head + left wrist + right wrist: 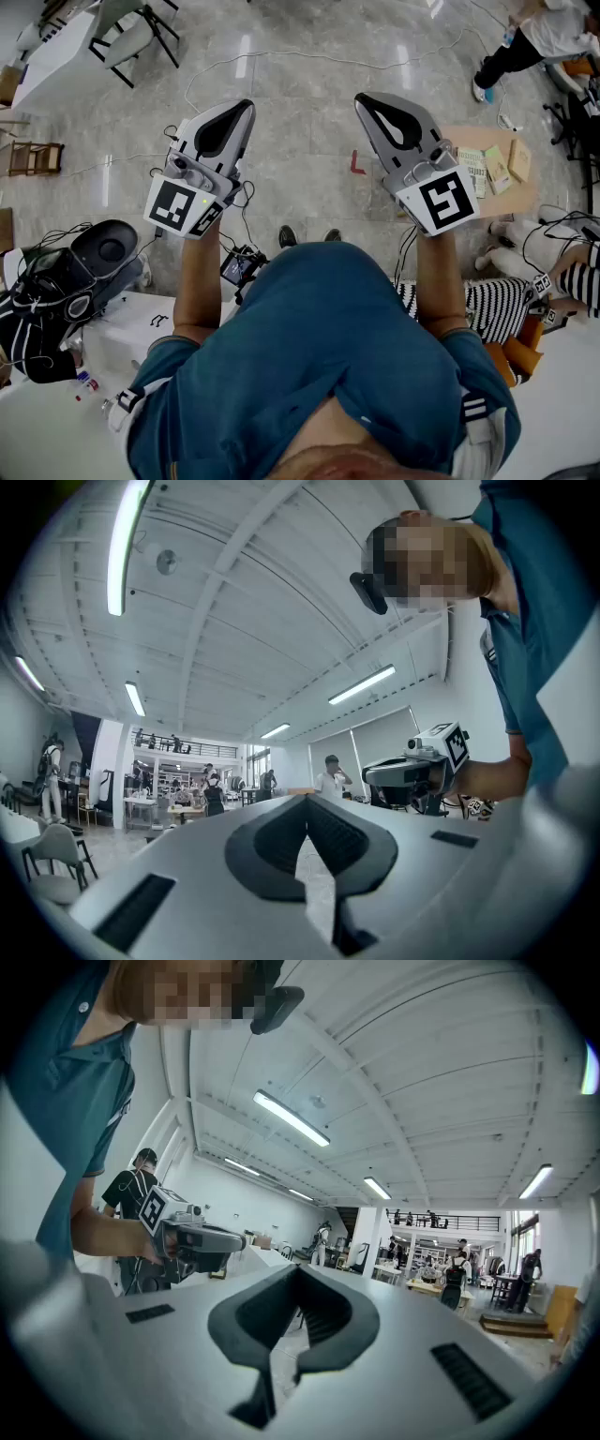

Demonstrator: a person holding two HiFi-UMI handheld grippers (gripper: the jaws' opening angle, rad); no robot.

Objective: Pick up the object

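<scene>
Floor of pale grey polished tiles [300, 75] fills the head view, crossed by thin cables. A person in a teal short-sleeved shirt [319, 356] stands over it with both forearms stretched forward. To the right lies a low light-brown wooden board [469, 139] bearing a few printed cards [495, 169]; a small red L-shaped floor mark [357, 165] sits just left of it. The grey left gripper [248, 105] and the grey right gripper [362, 99] are held side by side, well apart, roughly level above the floor. In the left gripper view the black-padded jaws of the left gripper [305, 801] are pressed together with nothing between them; the right gripper [298, 1271] is likewise closed and empty. Which thing is the object to pick up cannot be told; neither claw touches anything.
</scene>
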